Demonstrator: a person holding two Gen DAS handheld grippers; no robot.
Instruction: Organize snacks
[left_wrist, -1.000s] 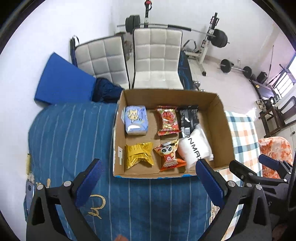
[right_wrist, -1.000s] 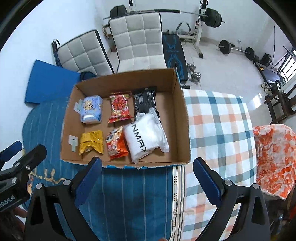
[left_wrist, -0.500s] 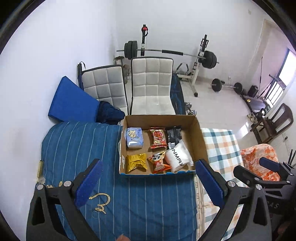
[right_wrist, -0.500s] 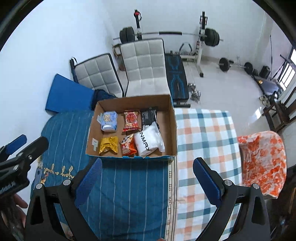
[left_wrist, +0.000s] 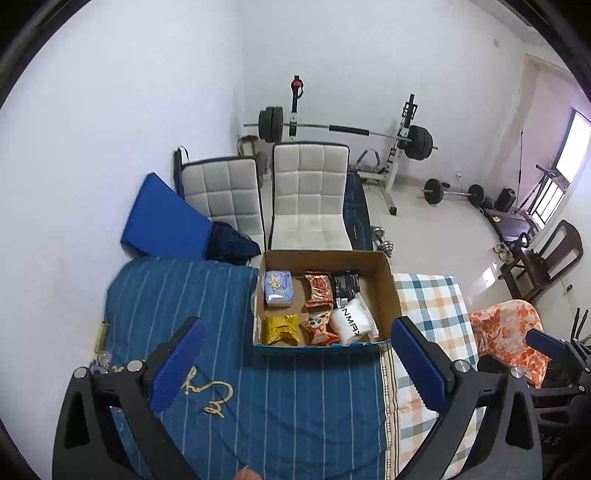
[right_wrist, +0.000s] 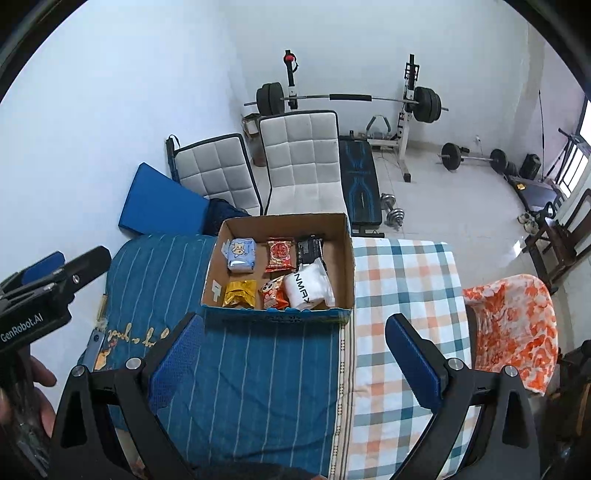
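Both tools are held high and well back from the cardboard box (left_wrist: 386, 291) on the bed (left_wrist: 295, 398), jaws spread wide, nothing gripped. Six snacks are seen inside in two rows, the white pouch (right_wrist: 308, 286) lying slantwise at the right. The box sits straight ahead of the left tool (left_wrist: 295, 369), ahead and left of the right tool (right_wrist: 295, 354); the left is judged better lined up.

A bed (right_wrist: 258, 369) carried a blue striped cover (left_wrist: 177, 295) on its left part and a checked blanket (right_wrist: 402, 280) on its right. A cardboard box (right_wrist: 349, 266) sat directly on them, apparently straddling their seam. An orange floral cloth (right_wrist: 513, 317) lay at the right edge.
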